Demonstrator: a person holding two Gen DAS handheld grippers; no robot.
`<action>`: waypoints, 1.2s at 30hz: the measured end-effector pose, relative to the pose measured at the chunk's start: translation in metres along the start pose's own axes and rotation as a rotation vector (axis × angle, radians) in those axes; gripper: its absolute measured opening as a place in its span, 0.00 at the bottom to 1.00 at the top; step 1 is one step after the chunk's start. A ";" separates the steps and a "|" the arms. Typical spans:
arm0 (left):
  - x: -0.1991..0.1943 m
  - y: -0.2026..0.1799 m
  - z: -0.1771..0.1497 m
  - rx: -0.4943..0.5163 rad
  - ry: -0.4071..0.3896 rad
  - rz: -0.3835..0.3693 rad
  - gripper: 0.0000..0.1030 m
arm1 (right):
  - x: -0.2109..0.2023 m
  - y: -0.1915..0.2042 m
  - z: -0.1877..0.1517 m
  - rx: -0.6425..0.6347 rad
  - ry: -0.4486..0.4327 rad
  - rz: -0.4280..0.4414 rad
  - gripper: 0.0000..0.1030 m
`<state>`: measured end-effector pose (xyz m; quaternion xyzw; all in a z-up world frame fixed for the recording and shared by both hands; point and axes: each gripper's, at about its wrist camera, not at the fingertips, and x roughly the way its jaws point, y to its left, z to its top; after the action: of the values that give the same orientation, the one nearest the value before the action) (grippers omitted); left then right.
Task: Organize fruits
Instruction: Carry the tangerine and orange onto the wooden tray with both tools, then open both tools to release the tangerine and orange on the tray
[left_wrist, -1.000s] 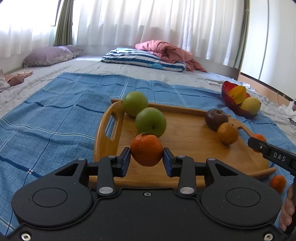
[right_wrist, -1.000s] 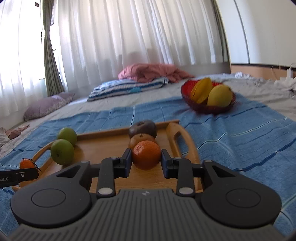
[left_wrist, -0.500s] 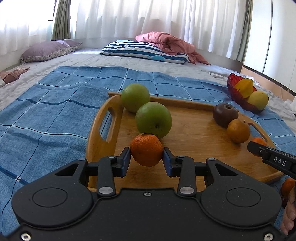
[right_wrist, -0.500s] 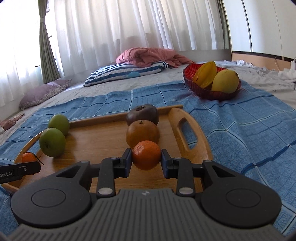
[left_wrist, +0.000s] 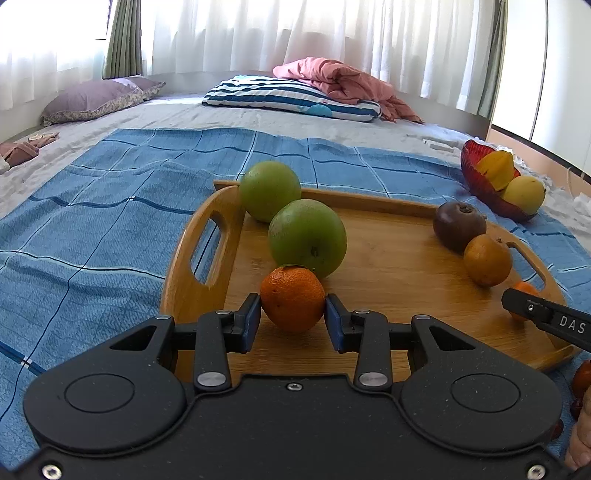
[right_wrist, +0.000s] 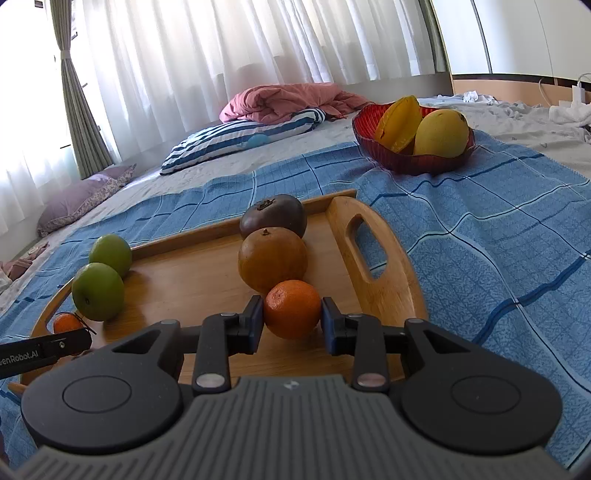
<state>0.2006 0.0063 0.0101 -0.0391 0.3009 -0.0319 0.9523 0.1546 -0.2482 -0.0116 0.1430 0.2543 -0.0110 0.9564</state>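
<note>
Wooden handled tray (left_wrist: 388, 266): left gripper (left_wrist: 293, 317) clamps small round orange (left_wrist: 293, 303) over its left end; right gripper (right_wrist: 291, 319) clamps another orange (right_wrist: 291, 308) (right end, beside brown fruit (right_wrist: 272, 258)).

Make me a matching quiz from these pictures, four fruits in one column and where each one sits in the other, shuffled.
Fruits
1. mandarin
2. two green apples
3. dark purple fruit
4. yellow mango

Places
A. in the red bowl on the blue cloth
B. on the wooden tray, at the left-handle end
C. clamped in the left gripper
D. on the tray by the right handle, behind the brown-orange fruit

Pairs: 1-C, 2-B, 3-D, 4-A
</note>
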 end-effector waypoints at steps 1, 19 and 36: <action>0.001 0.000 0.000 0.000 0.001 0.001 0.35 | 0.000 0.000 0.000 0.002 0.002 0.000 0.36; 0.005 0.002 0.000 -0.016 0.017 -0.012 0.37 | 0.002 0.000 0.000 0.006 0.006 0.012 0.41; -0.013 0.001 -0.003 -0.009 -0.012 -0.010 0.73 | -0.011 -0.002 0.000 0.025 -0.039 0.043 0.79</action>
<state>0.1880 0.0080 0.0147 -0.0450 0.2951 -0.0349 0.9538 0.1454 -0.2509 -0.0069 0.1602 0.2325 0.0033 0.9593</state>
